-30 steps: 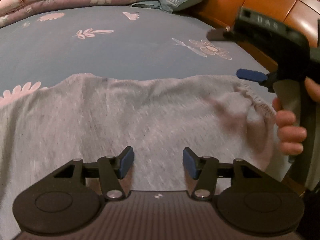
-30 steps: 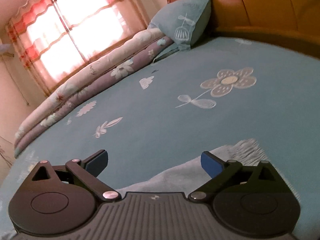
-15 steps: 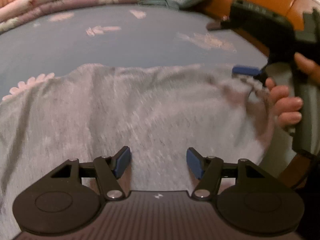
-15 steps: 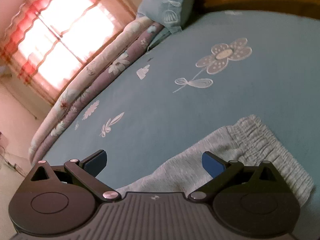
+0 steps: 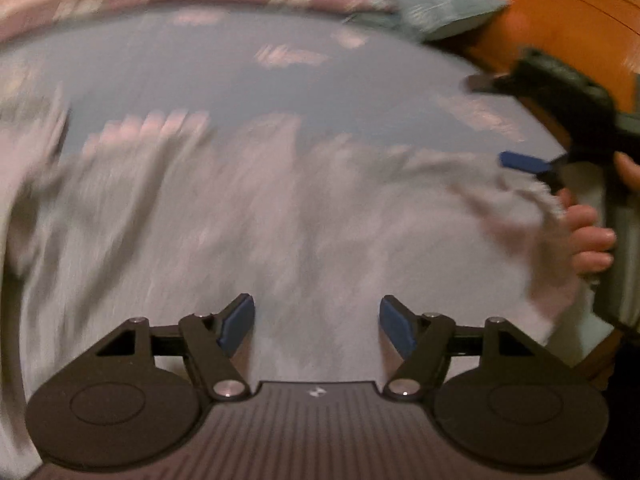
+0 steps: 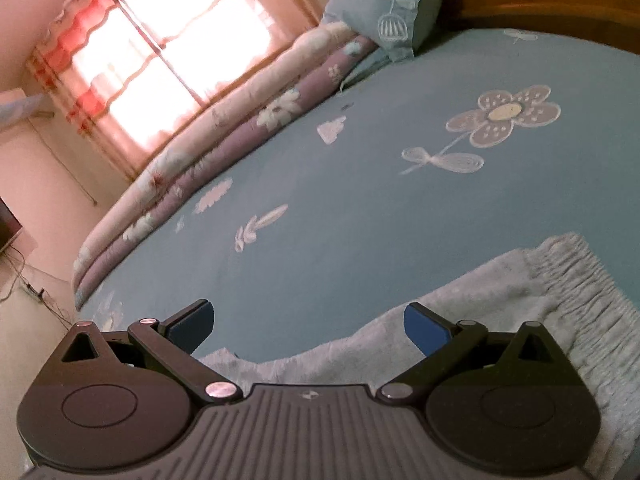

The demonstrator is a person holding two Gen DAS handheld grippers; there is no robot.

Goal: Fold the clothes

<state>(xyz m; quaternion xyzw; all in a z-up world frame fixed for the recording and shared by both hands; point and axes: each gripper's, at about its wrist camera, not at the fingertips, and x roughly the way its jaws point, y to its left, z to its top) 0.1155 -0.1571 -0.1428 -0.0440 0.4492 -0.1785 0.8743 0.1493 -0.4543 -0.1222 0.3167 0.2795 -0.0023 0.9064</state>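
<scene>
Left tool (image 5: 317, 322): jaws apart and opening, nothing pinched between the blue pads; grey garment (image 5: 304, 232) lies spread on the bed (image 6: 360, 220) directly under and ahead of it. Left view heavily smeared, so fine folds cannot be read.

Right tool (image 6: 307, 322): jaws wide apart, empty. Garment's ribbed elastic edge (image 6: 576, 276) sits just ahead and to the right of its right pad; cloth also runs beneath the tool body. In the left view the right tool appears off to the right, a person's hand (image 5: 588, 236) on its grip, one blue pad just above the cloth's gathered corner.

Judgement: neither tool has a hold yet; fold not begun.

Risks:
- Left tool travelling fast; closing mid-sweep could bunch cloth or catch a single layer.
- Right pads straddle bare sheet, not the hem; closing here would probably pinch bedsheet or nothing.
- Uneven grabs would skew the fold.
</scene>
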